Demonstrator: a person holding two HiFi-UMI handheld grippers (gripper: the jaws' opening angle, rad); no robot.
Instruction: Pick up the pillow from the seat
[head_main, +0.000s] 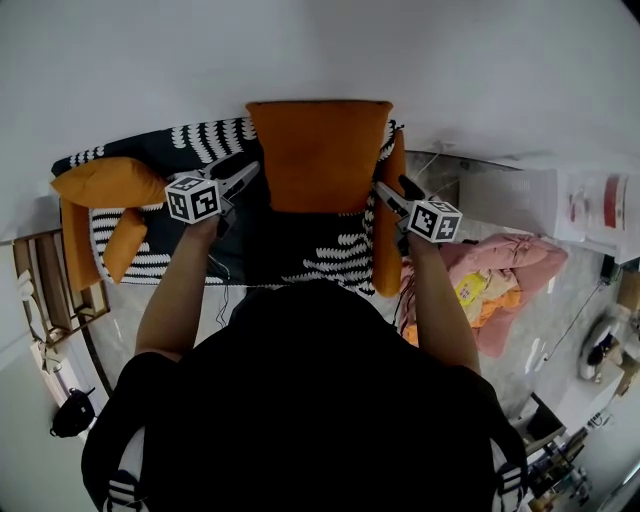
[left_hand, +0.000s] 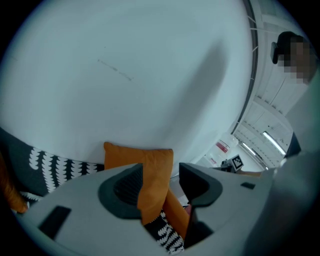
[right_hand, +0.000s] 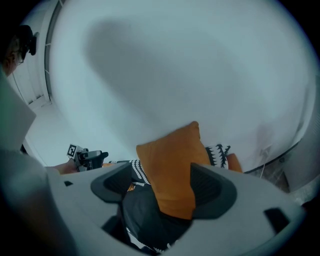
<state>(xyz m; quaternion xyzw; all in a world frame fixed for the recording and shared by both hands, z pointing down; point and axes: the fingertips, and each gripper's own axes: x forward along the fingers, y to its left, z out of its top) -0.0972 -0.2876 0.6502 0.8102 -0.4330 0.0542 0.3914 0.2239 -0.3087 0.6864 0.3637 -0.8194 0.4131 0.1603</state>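
Head view: pillow (head_main: 320, 155) stands upright on the seat (head_main: 290, 250), leaning on the chair back by the wall; not yet lifted. Left tongs (head_main: 250, 172) sit at its left edge and right tongs (head_main: 393, 190) at its right edge. Judged a two-sided approach, since a soft, wide pillow should rise more evenly when taken from both flanks. A second cushion (head_main: 108, 180) lies on the throw (head_main: 215, 138) further left, well apart. Writing: only square markers on the cubes; a white panel (head_main: 590, 205) at right carries red print, too small to read. Left gripper view: left tongs (left_hand: 161, 182) spread, with the pillow (left_hand: 150, 170) edge between them. The edge lies against the pad at picture left, and a strip of wall shows before the other pad, so no pinch. The far panel (left_hand: 222, 147) is illegible here too. Right gripper view: right tongs (right_hand: 160, 187) spread wide. The pillow (right_hand: 172, 165) edge lies against the pad at picture right, the other pad well clear; nothing pinched. No brand or label shows on the pillow.
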